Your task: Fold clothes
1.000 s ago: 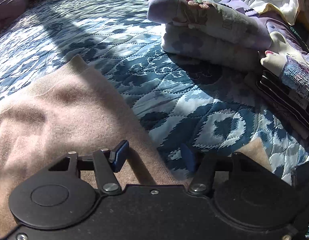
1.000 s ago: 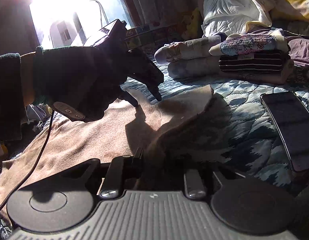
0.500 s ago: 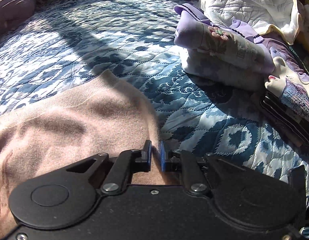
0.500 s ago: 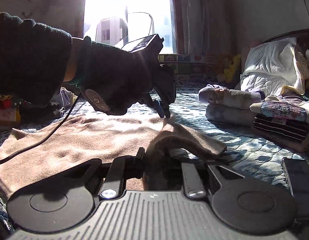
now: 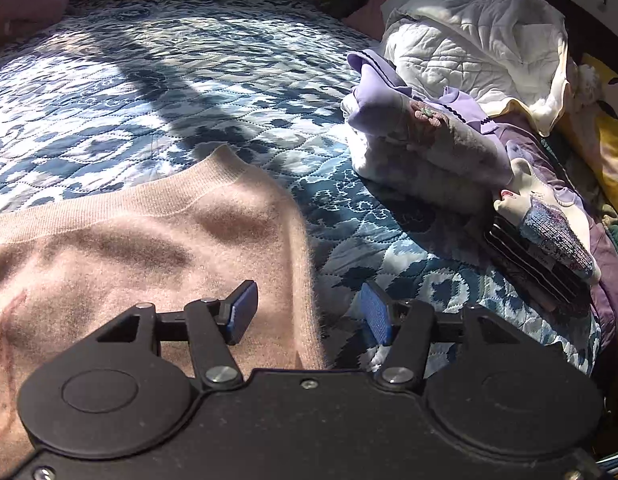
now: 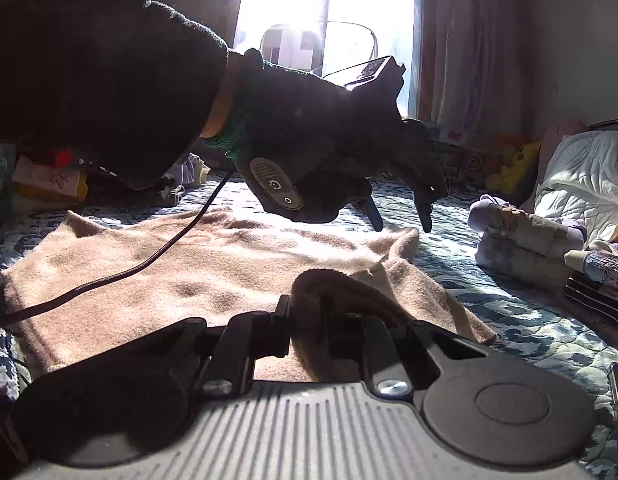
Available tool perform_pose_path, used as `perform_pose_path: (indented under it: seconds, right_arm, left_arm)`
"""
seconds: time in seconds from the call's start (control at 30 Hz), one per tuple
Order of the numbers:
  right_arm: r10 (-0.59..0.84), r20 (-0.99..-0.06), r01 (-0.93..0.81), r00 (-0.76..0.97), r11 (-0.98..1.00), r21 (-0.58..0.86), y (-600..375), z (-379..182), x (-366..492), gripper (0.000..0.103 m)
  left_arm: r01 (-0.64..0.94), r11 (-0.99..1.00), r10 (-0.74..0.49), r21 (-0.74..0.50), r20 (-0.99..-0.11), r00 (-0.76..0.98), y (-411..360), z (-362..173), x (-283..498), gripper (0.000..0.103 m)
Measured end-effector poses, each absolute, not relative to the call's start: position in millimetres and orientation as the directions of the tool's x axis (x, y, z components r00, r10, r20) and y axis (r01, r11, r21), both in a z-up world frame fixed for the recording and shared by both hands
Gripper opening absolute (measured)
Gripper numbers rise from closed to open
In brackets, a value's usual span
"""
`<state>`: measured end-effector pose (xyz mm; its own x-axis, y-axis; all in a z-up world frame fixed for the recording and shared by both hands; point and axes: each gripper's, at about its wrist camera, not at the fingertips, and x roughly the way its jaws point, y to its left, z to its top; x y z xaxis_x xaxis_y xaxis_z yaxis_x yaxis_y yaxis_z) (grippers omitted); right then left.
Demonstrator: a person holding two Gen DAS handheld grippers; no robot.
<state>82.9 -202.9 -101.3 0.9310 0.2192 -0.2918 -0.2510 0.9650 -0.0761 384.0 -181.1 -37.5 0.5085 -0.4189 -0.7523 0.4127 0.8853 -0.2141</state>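
A beige-pink knit sweater [image 5: 121,248] lies spread flat on the blue patterned bedspread [image 5: 157,80]. My left gripper [image 5: 309,316] is open just above the sweater's right edge, which passes between the blue pads [image 5: 241,312] with nothing pinched. In the right wrist view the sweater [image 6: 197,268] stretches across the bed. My right gripper [image 6: 315,332] is shut on a raised fold of its near edge. Beyond it a gloved hand holds the left gripper [image 6: 401,216], fingers apart and pointing down over the sweater's far corner.
A stack of folded clothes [image 5: 425,148] and a white quilt [image 5: 469,52] sit to the right on the bed. Darker folded garments [image 6: 597,292] lie at the right. A black cable [image 6: 149,264] trails across the sweater. A bright window [image 6: 329,12] lights the scene from behind.
My left gripper, shut on the sweater's edge half a second ago, has opened and let it go. The right gripper has kept its hold on the fold and sunk closer to the bed.
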Motion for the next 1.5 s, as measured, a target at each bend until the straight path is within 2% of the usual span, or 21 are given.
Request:
perform_pose_path:
  seconds: [0.03,0.1,0.17,0.4,0.7,1.0,1.5]
  right_arm:
    - [0.22,-0.289,-0.251,0.932,0.965,-0.074,-202.8,-100.6,82.8,0.016]
    - [0.228,-0.286,-0.261,0.931,0.962,-0.08,-199.8,-99.9,82.4,0.016]
    - [0.238,-0.284,-0.273,0.929,0.958,-0.088,-195.8,-99.4,82.2,0.016]
    - [0.286,-0.272,-0.331,0.919,0.934,-0.135,-172.0,-96.5,82.2,0.016]
    - [0.35,-0.3,-0.417,0.887,0.887,-0.197,-123.0,-100.0,83.3,0.016]
    - [0.358,-0.342,-0.45,0.868,0.859,-0.242,-98.7,-109.9,84.8,0.016]
    - [0.389,-0.373,-0.498,0.842,0.827,-0.262,-86.0,-116.3,80.8,0.016]
  left_arm:
    - [0.419,0.89,-0.396,-0.182,-0.765,0.508,-184.9,-43.0,384.9,0.05]
    - [0.421,0.891,-0.381,-0.169,-0.782,0.494,-184.1,-51.6,387.3,0.017]
    - [0.416,0.887,-0.404,-0.198,-0.769,0.495,-172.4,-54.1,386.3,0.008]
    - [0.366,0.9,-0.414,-0.236,-0.722,0.554,-114.0,-42.4,378.1,0.007]
    - [0.278,0.919,-0.393,-0.28,-0.712,0.582,-50.3,-55.6,373.4,0.007]
    - [0.239,0.922,-0.387,-0.305,-0.727,0.567,-27.7,-77.4,374.1,0.007]
    - [0.177,0.91,-0.401,-0.375,-0.688,0.605,4.2,-92.0,362.0,0.007]
